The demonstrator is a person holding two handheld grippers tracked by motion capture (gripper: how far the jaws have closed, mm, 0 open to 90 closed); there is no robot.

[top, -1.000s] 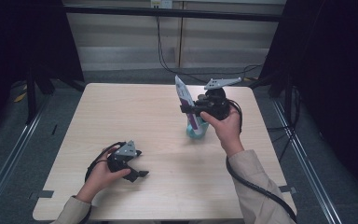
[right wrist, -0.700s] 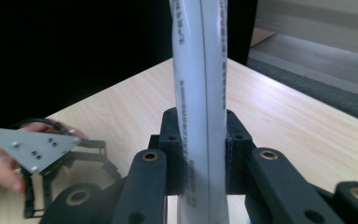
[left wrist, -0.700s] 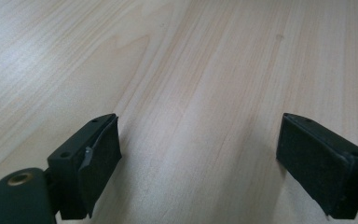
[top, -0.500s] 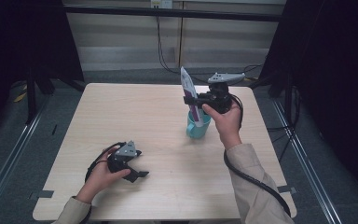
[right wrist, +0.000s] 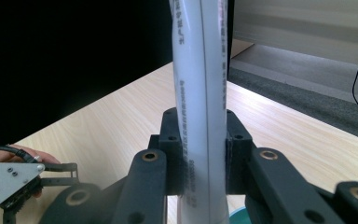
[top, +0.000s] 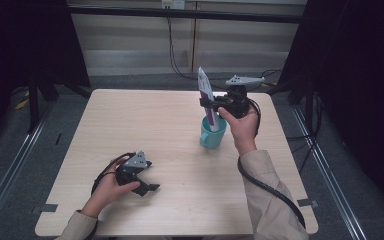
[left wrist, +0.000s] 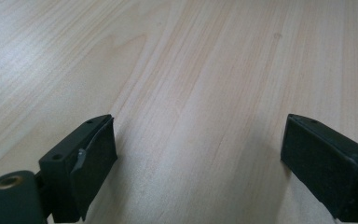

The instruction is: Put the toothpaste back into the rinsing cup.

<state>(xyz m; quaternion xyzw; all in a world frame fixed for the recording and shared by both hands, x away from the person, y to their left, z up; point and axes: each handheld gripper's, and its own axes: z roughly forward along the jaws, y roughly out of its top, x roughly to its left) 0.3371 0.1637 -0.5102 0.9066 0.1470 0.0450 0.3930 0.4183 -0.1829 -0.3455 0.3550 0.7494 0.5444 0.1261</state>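
A pale wood-grain bench (top: 145, 130) is seen under dark curtains, with cables trailing over the grey floor behind it. Near its far right part a teal mug (top: 213, 134) stands upright, and a white tube with purple print (top: 206, 97) rises from it, its lower end inside the mug and its upper end tilted slightly to the left in the high view. The tube is clamped at mid-length by the right tongs (top: 211, 103); in the right gripper view the flattened, glossy tube (right wrist: 200, 107) is pressed between the two black pads. The left tongs (top: 147, 189) are rested on the bench near the front left, spread wide with nothing between them but bare wood.

The step in hand is judged to be the setting of the tube into the mug. The tube should be lowered until its end is borne by the mug's bottom, and the grip loosened only then, since a slick, soft-walled tube may lean and tip a light mug. The mug's smooth rim can be used as a rest.
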